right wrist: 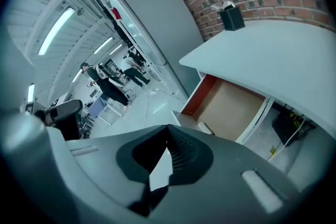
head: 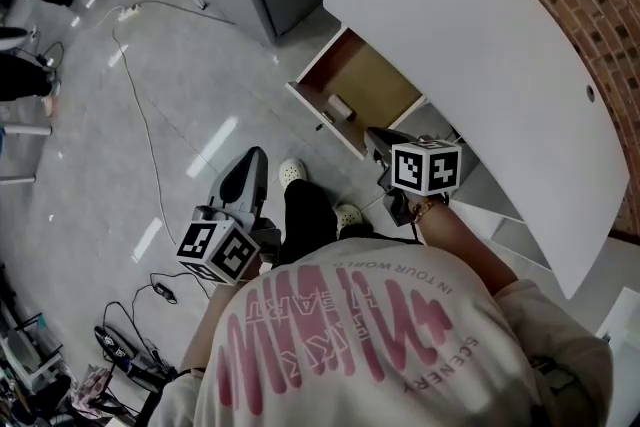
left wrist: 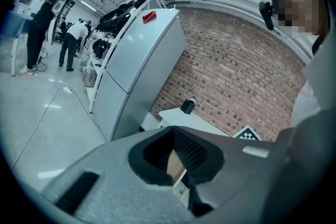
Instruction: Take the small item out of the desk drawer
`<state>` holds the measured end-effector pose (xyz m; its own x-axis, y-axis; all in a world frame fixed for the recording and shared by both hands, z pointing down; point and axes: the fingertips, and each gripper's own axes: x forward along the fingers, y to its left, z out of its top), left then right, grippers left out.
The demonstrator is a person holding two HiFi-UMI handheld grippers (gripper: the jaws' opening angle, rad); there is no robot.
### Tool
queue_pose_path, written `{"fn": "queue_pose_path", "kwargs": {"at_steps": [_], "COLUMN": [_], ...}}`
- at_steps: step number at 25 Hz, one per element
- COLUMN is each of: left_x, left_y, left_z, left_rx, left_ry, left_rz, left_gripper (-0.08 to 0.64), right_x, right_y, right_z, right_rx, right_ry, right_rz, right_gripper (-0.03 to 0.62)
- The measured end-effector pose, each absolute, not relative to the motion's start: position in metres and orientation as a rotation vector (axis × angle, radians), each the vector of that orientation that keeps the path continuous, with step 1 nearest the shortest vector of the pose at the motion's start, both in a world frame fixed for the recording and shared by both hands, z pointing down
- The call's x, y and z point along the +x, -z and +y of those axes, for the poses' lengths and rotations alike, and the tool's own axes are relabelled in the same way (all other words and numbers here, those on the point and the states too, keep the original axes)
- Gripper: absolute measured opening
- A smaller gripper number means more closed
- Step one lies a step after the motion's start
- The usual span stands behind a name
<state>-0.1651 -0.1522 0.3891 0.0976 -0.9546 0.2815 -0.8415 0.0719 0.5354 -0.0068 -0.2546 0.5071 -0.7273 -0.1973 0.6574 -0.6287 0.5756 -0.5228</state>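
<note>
Two shut, empty grippers before an open drawer that holds the small item.

Head view: the left gripper [head: 250, 165] hangs low over the floor [head: 150, 65], left of the person's legs. The right gripper [head: 373, 138] points at the near right corner of the drawer [head: 372, 73], under the white table [head: 480, 45]. The small item [head: 341, 107] lies near the drawer's front panel.
Left gripper view: the jaws meet with nothing between them, aimed toward a grey fridge [left wrist: 142, 60] and a brick wall [left wrist: 236, 76].
Right gripper view: the jaws are closed and bare, and the small item [right wrist: 205, 127] lies just beyond them in the drawer [right wrist: 231, 107].
</note>
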Motion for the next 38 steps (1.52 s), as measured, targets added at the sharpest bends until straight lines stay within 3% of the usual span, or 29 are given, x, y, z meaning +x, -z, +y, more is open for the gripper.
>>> {"fn": "queue_pose_path", "kwargs": {"at_steps": [14,29,38], "left_x": [-0.214,-0.237,-0.256], "left_y": [-0.463,-0.495,-0.509], "left_z": [-0.177,-0.180,-0.186], "left_rx": [1.671,1.589,1.570], "left_ry": [0.216,0.209,0.183], "left_rz": [-1.724,-1.730,-1.705], "left_gripper": [0.003,0.003,0.003], "right_x": [-0.011,-0.028,-0.033], "right_y": [-0.629,-0.699,-0.726], "right_z": [-0.286,-0.289,-0.304], "right_rx": [0.735,0.684,0.770], "right_ry": [-1.085,-1.137,-1.227], "right_rz": [-1.993,-1.837,-1.748], "right_gripper": [0.028,0.115,0.121]}}
